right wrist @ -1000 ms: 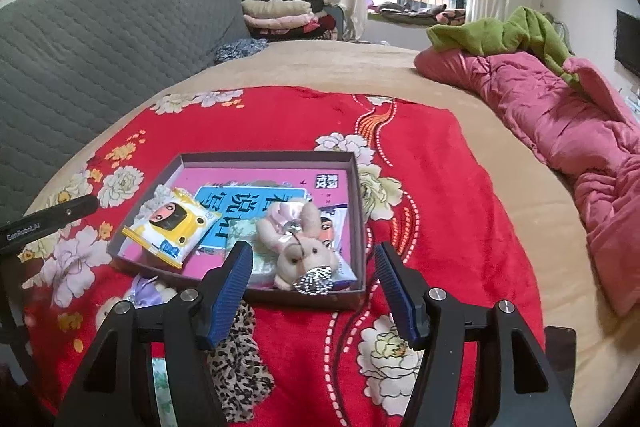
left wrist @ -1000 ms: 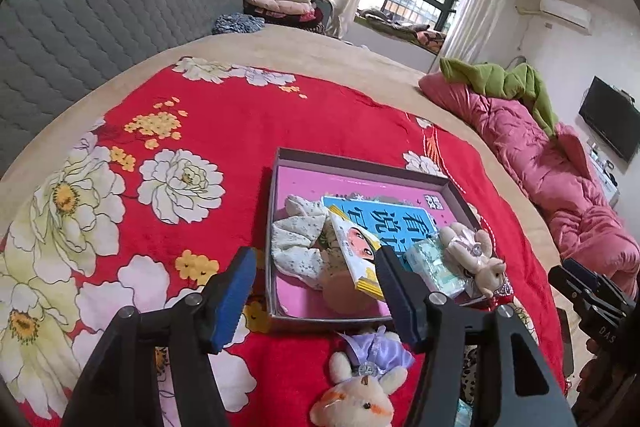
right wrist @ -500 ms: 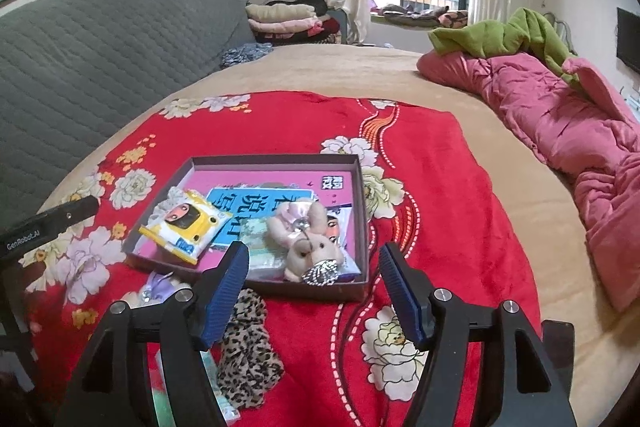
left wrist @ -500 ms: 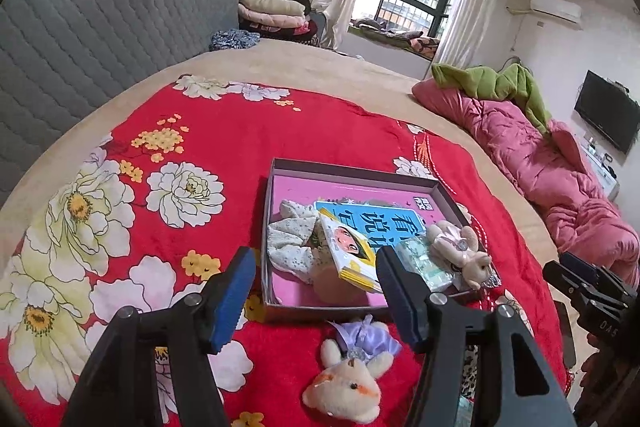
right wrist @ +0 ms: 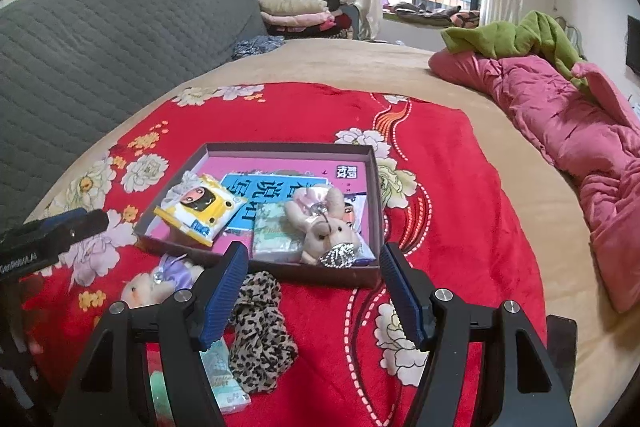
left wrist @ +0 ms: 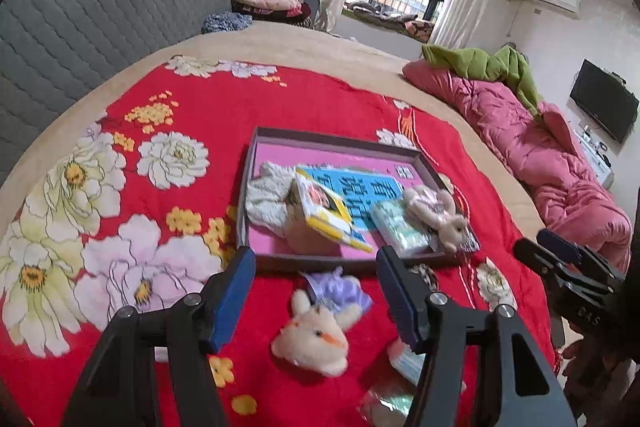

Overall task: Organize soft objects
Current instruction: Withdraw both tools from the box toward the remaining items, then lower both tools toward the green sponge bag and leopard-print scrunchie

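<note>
Left gripper (left wrist: 316,287): my jaws stand apart with nothing between the pads. It hangs over the red floral blanket (left wrist: 120,187), just short of the box's near wall.

White rabbit toy (left wrist: 314,335): lies face up on the blanket, outside the box, below and between my left fingers. It wears a lilac dress (left wrist: 338,289). I judge it the handiest next pick for that hand.

Box (right wrist: 370,167): a shallow dark tray with a pink floor, set in the middle of the blanket, so both my hands can reach it.

Box, left part: a cream knitted cloth (left wrist: 266,197) sits against the left wall. A yellow tissue pack (right wrist: 200,211) leans half over it and half over the blue book (right wrist: 276,187).

Box, middle: a pale green tissue pack (right wrist: 276,239) lies on the book.

Box, right part: a pink rabbit toy (right wrist: 324,223) lies across the packs, head toward the near wall, with a silver beaded charm (right wrist: 338,253) at its head.

Leopard-print cloth (right wrist: 260,327): crumpled on the blanket outside the box, below my right gripper's left finger. It touches another pale green pack (right wrist: 224,375) that is partly hidden behind that finger.

Right gripper (right wrist: 312,293): jaws wide apart and empty, poised over the box's near wall. I judge it free to take the leopard cloth.

Left to do: the white rabbit, the leopard cloth and the loose pack are not yet in the box.
</note>
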Available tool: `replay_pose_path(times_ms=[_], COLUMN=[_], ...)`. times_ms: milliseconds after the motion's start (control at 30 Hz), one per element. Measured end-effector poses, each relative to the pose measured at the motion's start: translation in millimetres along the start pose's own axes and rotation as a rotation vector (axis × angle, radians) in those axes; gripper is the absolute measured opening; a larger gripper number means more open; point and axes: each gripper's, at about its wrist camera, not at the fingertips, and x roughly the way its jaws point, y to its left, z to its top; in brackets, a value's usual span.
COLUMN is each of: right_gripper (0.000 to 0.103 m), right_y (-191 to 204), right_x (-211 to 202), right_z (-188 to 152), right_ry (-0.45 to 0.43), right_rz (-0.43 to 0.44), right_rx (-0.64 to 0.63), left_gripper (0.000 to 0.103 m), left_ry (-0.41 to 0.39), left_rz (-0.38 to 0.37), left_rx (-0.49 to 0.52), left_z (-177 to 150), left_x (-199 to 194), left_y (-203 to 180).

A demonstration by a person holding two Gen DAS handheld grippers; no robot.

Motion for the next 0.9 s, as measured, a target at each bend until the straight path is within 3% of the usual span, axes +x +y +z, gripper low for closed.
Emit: replay_pose_path(times_ms=[900], right_gripper=[0.071], right_y=[6.5], right_x=[-17.2], right_z=[-23.2], right_ry=[0.041], right_rz=[0.051], right_rx=[-0.024], left_gripper=[0.062], left_ry=[0.155], left_rz=[-0.056], left_rx=[0.108], left_z=[-61.9], left_x=[-19.2], left_y=[-49.6])
